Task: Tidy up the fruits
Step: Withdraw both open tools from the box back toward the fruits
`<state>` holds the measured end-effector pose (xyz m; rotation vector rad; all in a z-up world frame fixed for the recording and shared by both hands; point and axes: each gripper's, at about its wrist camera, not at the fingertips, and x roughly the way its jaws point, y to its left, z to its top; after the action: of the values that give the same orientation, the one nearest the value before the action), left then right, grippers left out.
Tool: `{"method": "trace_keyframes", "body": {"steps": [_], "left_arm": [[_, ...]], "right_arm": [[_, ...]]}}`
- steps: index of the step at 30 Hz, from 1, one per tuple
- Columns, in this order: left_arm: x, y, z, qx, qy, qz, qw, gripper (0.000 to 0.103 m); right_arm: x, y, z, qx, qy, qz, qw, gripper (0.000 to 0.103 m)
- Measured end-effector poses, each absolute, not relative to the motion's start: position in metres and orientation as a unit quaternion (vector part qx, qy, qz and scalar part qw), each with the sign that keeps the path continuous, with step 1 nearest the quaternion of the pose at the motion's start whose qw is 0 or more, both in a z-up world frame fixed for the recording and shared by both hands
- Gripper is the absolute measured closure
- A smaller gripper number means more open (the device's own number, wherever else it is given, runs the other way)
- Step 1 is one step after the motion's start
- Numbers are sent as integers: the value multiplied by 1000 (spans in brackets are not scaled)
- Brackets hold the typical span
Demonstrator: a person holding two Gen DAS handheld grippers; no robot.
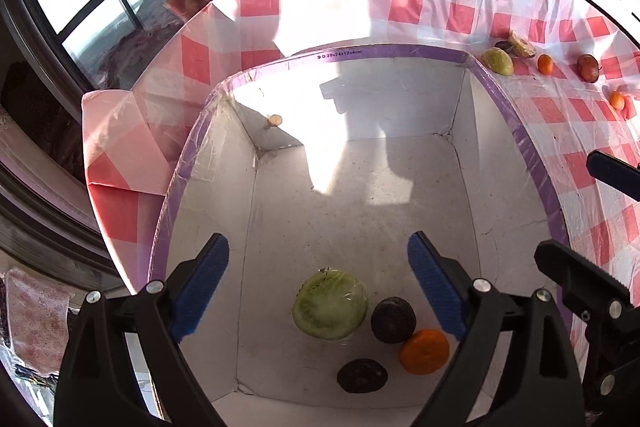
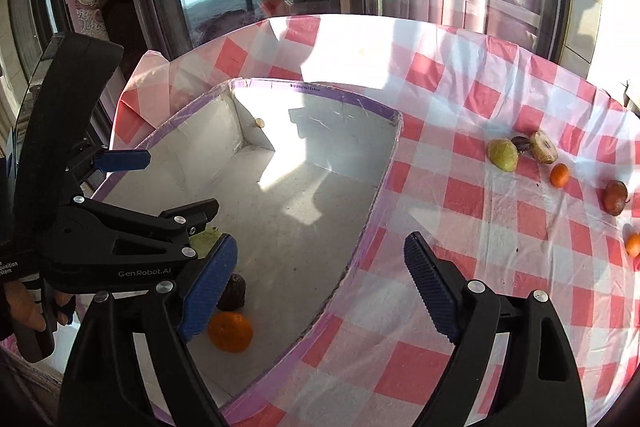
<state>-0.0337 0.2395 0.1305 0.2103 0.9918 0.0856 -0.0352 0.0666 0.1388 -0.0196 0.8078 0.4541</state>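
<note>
Fruit sorting into a purple-rimmed box (image 1: 540,163).
Left gripper (image 1: 316,287) and right gripper (image 2: 320,287) are gaping empty; green fruit (image 1: 330,305), orange (image 1: 424,351) and two dark fruits (image 1: 362,375) are lying inside.

"D:29x24x12x4cm" on box rim (image 1: 340,55); "GenRobot.AI" on left tongs (image 2: 144,273).

Fruit in box (image 1: 540,163), more on cloth (image 1: 460,11).
Four pieces (image 1: 330,307) at lower centre inside; six (image 1: 544,63) at upper right, outside.
</note>
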Motion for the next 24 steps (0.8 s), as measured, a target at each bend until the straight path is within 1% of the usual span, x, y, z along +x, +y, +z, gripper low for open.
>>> {"method": "trace_keyframes", "body": {"steps": [4, 6, 9, 11, 14, 17, 19, 21, 24], "left_arm": [[-23, 202, 146, 126, 449, 30, 884, 8], [-17, 181, 151, 125, 447, 11, 886, 8], [-7, 146, 152, 131, 453, -14, 882, 8], [-1, 121, 151, 143, 454, -31, 879, 8], [4, 84, 152, 147, 448, -65, 879, 8], [9, 44, 155, 146, 428, -98, 886, 8], [13, 15, 153, 152, 419, -115, 888, 5], [20, -14, 147, 163, 411, -128, 888, 4], [36, -52, 133, 181, 411, -134, 883, 4]], "right_arm": [[-23, 8, 143, 44, 390, 150, 907, 17], [-17, -20, 138, 60, 401, 108, 908, 17], [-11, -60, 130, 66, 416, 45, 906, 17], [-11, -85, 131, 64, 412, 5, 909, 17], [-20, -123, 150, 56, 366, -66, 927, 17], [-26, -163, 159, 37, 316, -189, 929, 16], [-17, -193, 147, 53, 335, -224, 914, 16], [-4, -227, 125, 71, 398, -216, 889, 16], [11, -264, 98, 78, 427, -221, 873, 16]]}}
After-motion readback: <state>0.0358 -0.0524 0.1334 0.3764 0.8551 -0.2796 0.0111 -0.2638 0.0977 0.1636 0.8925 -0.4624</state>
